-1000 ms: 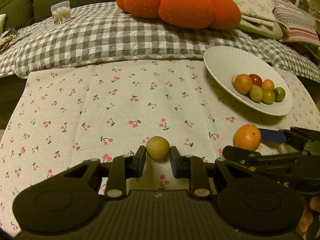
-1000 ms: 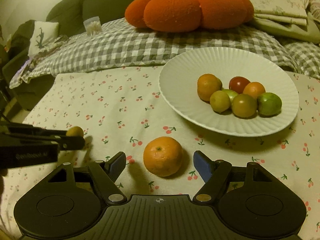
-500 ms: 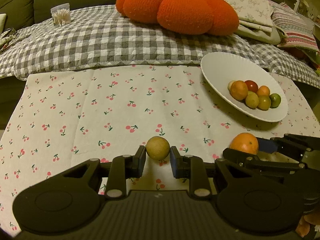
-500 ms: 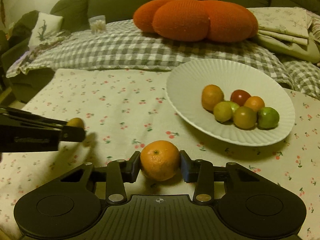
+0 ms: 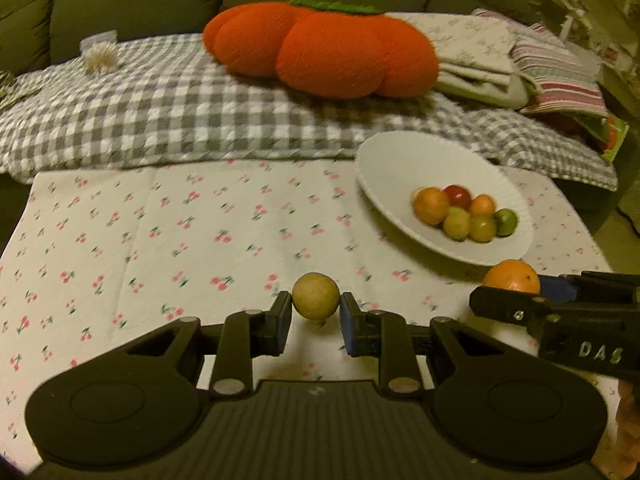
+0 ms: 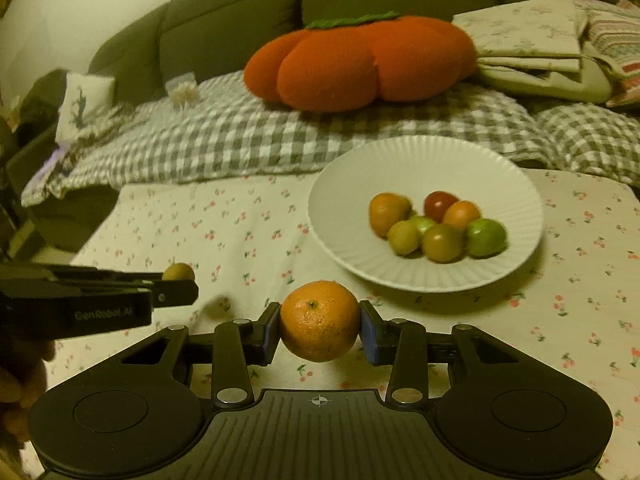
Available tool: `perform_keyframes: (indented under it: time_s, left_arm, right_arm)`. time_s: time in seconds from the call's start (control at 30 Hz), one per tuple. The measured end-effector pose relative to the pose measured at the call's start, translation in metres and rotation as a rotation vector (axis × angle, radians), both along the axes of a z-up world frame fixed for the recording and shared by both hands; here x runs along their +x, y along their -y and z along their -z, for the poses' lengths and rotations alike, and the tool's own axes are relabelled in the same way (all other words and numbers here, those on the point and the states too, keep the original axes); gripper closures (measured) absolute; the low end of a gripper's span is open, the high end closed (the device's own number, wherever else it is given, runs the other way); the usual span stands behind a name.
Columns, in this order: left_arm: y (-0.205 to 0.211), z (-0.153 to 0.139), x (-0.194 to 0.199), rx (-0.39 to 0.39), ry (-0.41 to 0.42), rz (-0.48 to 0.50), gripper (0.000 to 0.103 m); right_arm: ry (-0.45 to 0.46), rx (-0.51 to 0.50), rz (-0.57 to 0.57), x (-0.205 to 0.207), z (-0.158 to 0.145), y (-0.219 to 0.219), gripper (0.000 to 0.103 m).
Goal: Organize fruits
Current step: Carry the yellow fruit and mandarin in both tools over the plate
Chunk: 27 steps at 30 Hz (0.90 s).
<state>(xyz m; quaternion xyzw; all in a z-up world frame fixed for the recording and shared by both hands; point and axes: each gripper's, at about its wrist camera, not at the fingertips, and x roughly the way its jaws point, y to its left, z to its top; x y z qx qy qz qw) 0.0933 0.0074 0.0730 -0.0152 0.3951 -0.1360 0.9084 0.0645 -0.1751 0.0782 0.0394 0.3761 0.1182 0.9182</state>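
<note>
Right tool [image 6: 320, 326] grips the orange [image 6: 319, 320], left tool [image 5: 315, 314] pinches the small yellow fruit [image 5: 315, 296] (both clear of the tabletop [image 5: 168, 240]). The plate [image 6: 400, 168] lies ahead and right; the right tool is nearer.

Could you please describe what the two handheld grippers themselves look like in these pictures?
Both the left gripper and right gripper are matte black plastic, with a ribbed centre plate, round side discs, silver rivets and blue-padded jaws. Side on, the left body bears white "GenRobot.AI" lettering. No cables or sleeves show.
</note>
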Motion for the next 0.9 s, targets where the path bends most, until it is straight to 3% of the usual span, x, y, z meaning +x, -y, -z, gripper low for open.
perform_keyframes:
  time_s: [0.43,0.63,0.9]
  left_arm:
    - [0.034,-0.012,0.007,-0.029,0.098,0.092,0.079]
    - [0.052,-0.012,0.022,-0.003,0.134,0.129,0.079]
    - [0.059,-0.01,0.051,-0.028,0.127,0.131,0.079]
  right_arm:
    - [0.042,0.069,0.066,-0.004,-0.029,0.038,0.064]
    - [0.06,0.089,0.149,0.007,-0.035,0.068,0.064]
    - [0.071,0.1,0.239,0.03,-0.032,0.1,0.064]
